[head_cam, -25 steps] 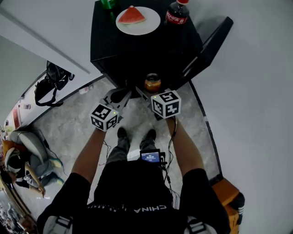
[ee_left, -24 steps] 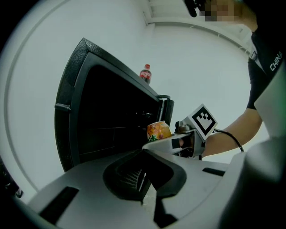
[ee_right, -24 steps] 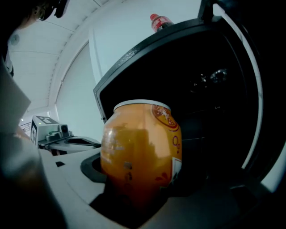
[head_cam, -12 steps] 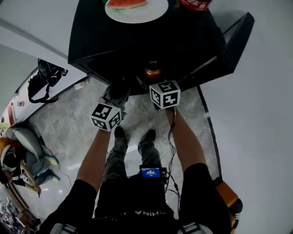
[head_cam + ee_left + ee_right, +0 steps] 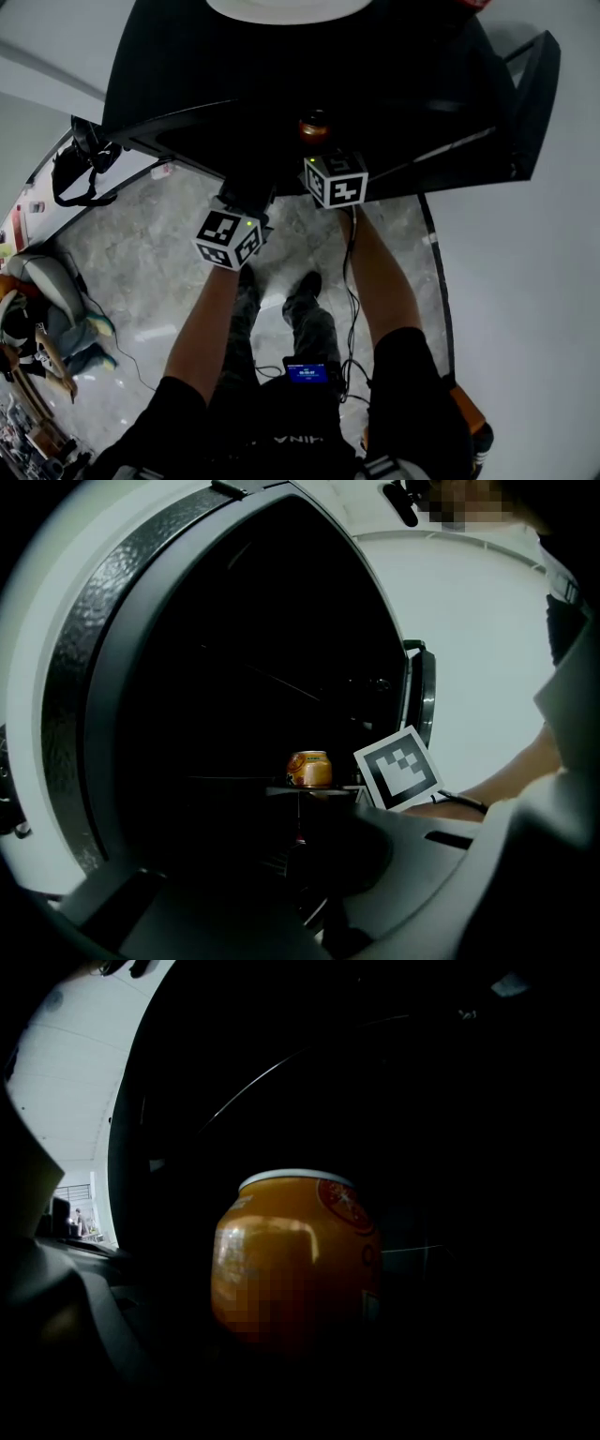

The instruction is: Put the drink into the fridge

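Note:
An orange drink can (image 5: 314, 127) is held at the dark mouth of the black fridge (image 5: 187, 84). My right gripper (image 5: 316, 142) is shut on it, and its marker cube (image 5: 336, 180) sits just behind. In the right gripper view the can (image 5: 295, 1260) fills the middle, upright, with the dark fridge interior behind it; the jaws are lost in shadow. The left gripper view shows the can (image 5: 308, 769) and the right cube (image 5: 398, 769) from the side. My left gripper (image 5: 246, 195) hangs beside them, open and holding nothing.
The fridge door (image 5: 525, 103) stands open to the right. A white plate (image 5: 281, 7) sits on the fridge top. A dark bag (image 5: 80, 159) and other belongings (image 5: 37, 309) lie on the floor at the left. A white wall runs along the right.
Both grippers have moved forward. The can went from in front of the fridge to its dark opening. The plate and cola bottle slid almost out of view at the top.

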The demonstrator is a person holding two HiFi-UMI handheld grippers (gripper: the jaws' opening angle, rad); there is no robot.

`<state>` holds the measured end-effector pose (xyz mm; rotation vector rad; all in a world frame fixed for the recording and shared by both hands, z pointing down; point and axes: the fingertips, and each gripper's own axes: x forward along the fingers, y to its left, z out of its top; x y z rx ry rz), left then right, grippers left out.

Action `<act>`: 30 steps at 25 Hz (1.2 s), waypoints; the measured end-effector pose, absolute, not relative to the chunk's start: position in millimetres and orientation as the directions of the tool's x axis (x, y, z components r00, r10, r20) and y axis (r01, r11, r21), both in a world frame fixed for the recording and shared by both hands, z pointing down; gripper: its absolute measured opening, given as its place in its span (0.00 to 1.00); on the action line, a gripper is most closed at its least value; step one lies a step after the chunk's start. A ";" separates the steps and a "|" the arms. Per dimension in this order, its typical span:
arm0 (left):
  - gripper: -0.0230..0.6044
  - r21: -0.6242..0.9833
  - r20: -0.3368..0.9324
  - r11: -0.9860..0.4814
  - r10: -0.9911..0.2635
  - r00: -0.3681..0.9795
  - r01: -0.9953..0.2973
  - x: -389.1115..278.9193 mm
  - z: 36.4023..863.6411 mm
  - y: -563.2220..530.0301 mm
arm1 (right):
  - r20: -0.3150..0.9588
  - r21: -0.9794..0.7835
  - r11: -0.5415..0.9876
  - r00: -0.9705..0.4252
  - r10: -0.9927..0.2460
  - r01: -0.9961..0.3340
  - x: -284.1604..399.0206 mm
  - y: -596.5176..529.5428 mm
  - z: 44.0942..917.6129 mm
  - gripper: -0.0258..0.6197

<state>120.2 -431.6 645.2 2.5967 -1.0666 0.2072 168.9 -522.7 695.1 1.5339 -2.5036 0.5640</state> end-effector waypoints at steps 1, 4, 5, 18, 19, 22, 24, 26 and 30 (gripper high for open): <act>0.06 0.241 0.253 -0.666 -0.659 0.708 -0.706 121.2 647.3 -433.5 | 0.314 -0.221 0.411 -0.463 -0.829 -0.885 167.5 -525.6 696.0 0.58; 0.06 0.242 0.251 -0.657 -0.669 0.700 -0.714 122.4 651.5 -438.1 | 0.314 -0.164 0.421 -0.452 -0.835 -0.892 162.5 -532.1 697.5 0.58; 0.06 0.243 0.252 -0.653 -0.671 0.697 -0.717 122.7 652.7 -438.3 | 0.318 -0.147 0.426 -0.450 -0.835 -0.893 161.0 -532.4 699.1 0.58; 0.06 0.238 0.280 -0.648 -0.668 0.690 -0.724 118.5 656.8 -434.1 | 0.328 -0.046 0.350 -0.345 -0.879 -0.936 162.2 -527.9 703.3 0.58; 0.06 0.239 0.279 -0.647 -0.668 0.690 -0.724 117.9 656.6 -434.2 | 0.331 -0.045 0.343 -0.338 -0.881 -0.938 163.6 -527.0 703.5 0.58; 0.06 0.243 0.279 -0.650 -0.664 0.693 -0.720 117.4 656.0 -432.6 | 0.362 -0.042 0.327 -0.319 -0.876 -0.944 167.4 -522.4 711.9 0.58; 0.06 0.245 0.279 -0.653 -0.661 0.697 -0.717 118.0 654.9 -431.3 | 0.367 -0.061 0.325 -0.323 -0.872 -0.944 166.8 -520.4 709.5 0.58; 0.06 0.249 0.280 -0.658 -0.654 0.703 -0.711 120.0 654.4 -429.2 | 0.381 -0.054 0.327 -0.322 -0.867 -0.943 168.8 -514.1 711.6 0.58; 0.06 0.254 0.283 -0.662 -0.646 0.709 -0.705 122.0 654.2 -428.1 | 0.400 -0.068 0.327 -0.326 -0.856 -0.943 171.3 -508.5 715.3 0.58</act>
